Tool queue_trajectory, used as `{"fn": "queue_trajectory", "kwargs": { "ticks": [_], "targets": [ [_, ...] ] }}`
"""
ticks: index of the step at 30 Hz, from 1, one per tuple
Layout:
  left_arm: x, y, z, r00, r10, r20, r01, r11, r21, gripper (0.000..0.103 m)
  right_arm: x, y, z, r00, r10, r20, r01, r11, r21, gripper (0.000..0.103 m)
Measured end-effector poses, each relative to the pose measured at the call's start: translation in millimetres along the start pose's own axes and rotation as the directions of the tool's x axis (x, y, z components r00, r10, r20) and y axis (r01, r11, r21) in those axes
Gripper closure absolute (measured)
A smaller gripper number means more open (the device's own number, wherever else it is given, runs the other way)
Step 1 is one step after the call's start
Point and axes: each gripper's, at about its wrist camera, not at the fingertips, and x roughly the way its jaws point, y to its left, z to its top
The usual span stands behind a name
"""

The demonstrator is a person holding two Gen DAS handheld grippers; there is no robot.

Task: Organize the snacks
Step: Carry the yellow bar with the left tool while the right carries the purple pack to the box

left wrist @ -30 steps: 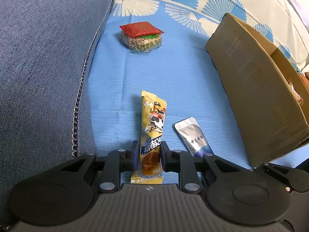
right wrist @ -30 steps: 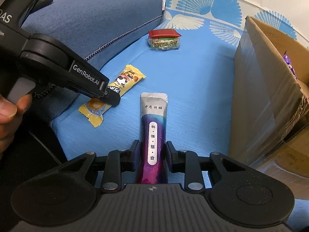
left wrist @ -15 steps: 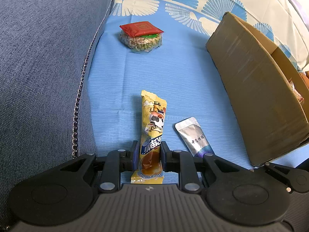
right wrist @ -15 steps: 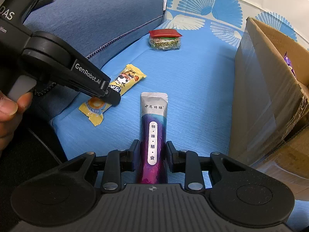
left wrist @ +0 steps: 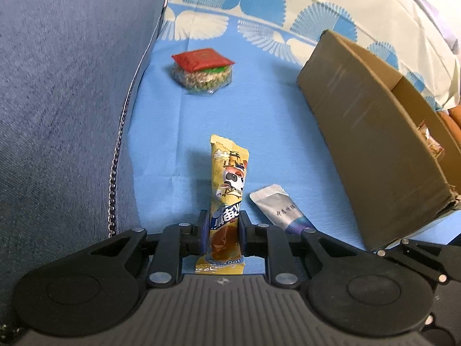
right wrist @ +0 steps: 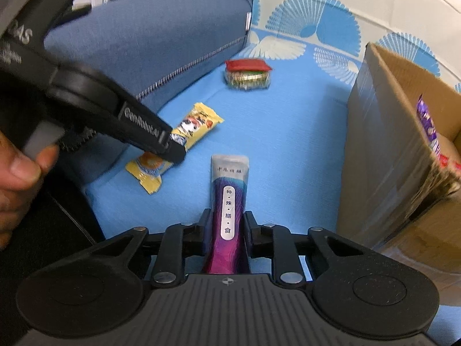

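My left gripper [left wrist: 223, 216] is shut on the near end of a yellow cartoon-printed snack bar [left wrist: 229, 178], which points away over the blue cloth. In the right wrist view the left gripper [right wrist: 173, 151] pinches that bar [right wrist: 198, 121] at an angle. My right gripper [right wrist: 226, 216] is closing its jaws on a silver-and-purple sachet [right wrist: 229, 181], and both pads touch its sides. The sachet's silver tip [left wrist: 278, 204] shows beside the left gripper. A clear-wrapped rice cake with a red packet on top [left wrist: 201, 72] lies farther back.
An open cardboard box [left wrist: 368, 132] stands on the right, with a purple snack [right wrist: 428, 124] and other packets inside. A blue-grey sofa cushion [left wrist: 63, 101] rises on the left. A person's hand [right wrist: 17, 167] grips the left gripper's handle.
The right gripper's jaws have drawn in against the sachet's sides. The left gripper and the yellow bar have stayed where they were.
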Motion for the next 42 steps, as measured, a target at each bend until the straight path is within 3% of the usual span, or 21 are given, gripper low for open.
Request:
{"fn": "queue_trajectory", "kwargs": {
  "ticks": [8, 20, 29, 32, 34, 38, 42],
  "targets": [
    [-17, -1, -4, 0.996, -0.037, 0.078, 0.037, 0.999, -0.003, 0.081, -21, -5, 6, 0.996, 0.015, 0.091, -0.016, 1.0, 0.008, 0.081],
    [-29, -3, -4, 0.992, 0.026, 0.123, -0.02, 0.999, -0.05, 0.081, -64, -24, 17, 0.97, 0.053, 0.237, -0.063, 0.997, 0.038, 0.081],
    [-37, 6, -3, 0.997, 0.045, 0.065, -0.029, 0.971, -0.236, 0.081, -97, -51, 28, 0.934, 0.086, 0.347, -0.131, 0.986, 0.107, 0.081],
    [-39, 8, 2, 0.999, 0.001, 0.053, 0.02, 0.925, -0.38, 0.081, -104, -59, 32, 0.92, 0.058, 0.387, -0.112, 0.987, 0.117, 0.081],
    [-39, 0, 12, 0.998, -0.014, 0.058, 0.037, 0.909, -0.416, 0.081, -110, -64, 35, 0.906, 0.032, 0.422, -0.089, 0.989, 0.117, 0.081],
    [-41, -36, 53, 0.996, -0.022, 0.088, 0.054, 0.925, -0.376, 0.081, -114, -80, 43, 0.89, -0.045, 0.453, -0.032, 0.986, 0.161, 0.081],
    [-43, -81, 98, 0.989, -0.058, 0.136, 0.098, 0.944, -0.314, 0.081, -113, -100, 46, 0.889, -0.171, 0.424, 0.055, 0.961, 0.271, 0.081]
  ]
}}
